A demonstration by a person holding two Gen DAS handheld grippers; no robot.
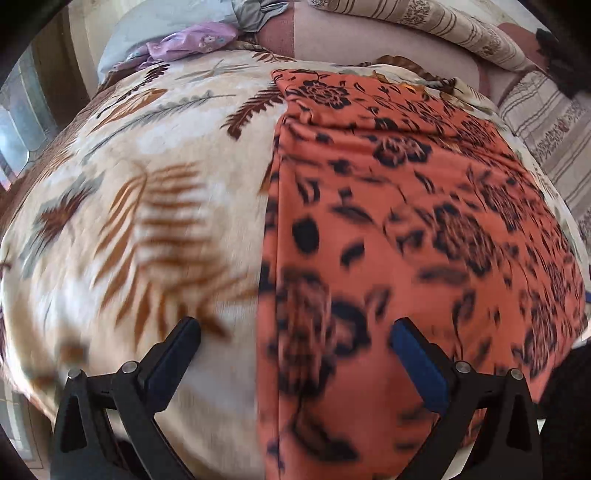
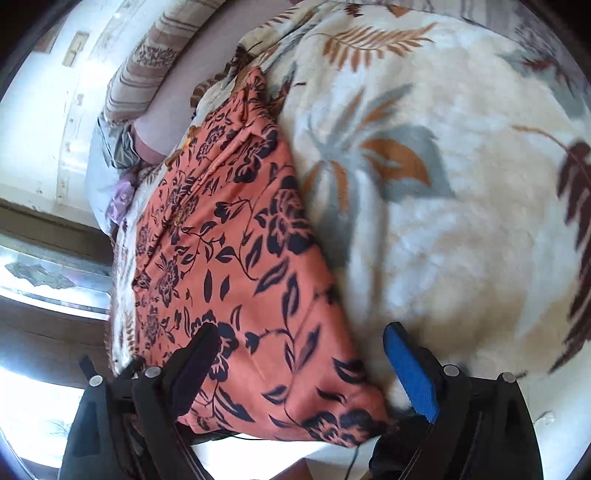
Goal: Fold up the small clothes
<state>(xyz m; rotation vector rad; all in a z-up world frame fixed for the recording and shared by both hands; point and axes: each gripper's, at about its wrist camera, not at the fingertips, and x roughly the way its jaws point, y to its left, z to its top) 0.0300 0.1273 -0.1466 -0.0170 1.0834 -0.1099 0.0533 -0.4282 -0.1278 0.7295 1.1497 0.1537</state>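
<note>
An orange garment with a dark floral print [image 1: 406,221] lies flat on a cream blanket with leaf patterns [image 1: 147,184]. It looks folded, with a straight left edge. My left gripper [image 1: 295,332] is open and empty above the garment's near left edge. In the right wrist view the same garment [image 2: 240,258] lies on the blanket [image 2: 443,221]. My right gripper [image 2: 299,336] is open and empty over the garment's near corner.
A purple cloth [image 1: 192,42] and a pale blue-grey cloth [image 1: 166,18] lie at the far left of the bed. Striped pillows [image 1: 443,26] lie along the far side. The bed edge and floor [image 2: 55,314] show at the left of the right wrist view.
</note>
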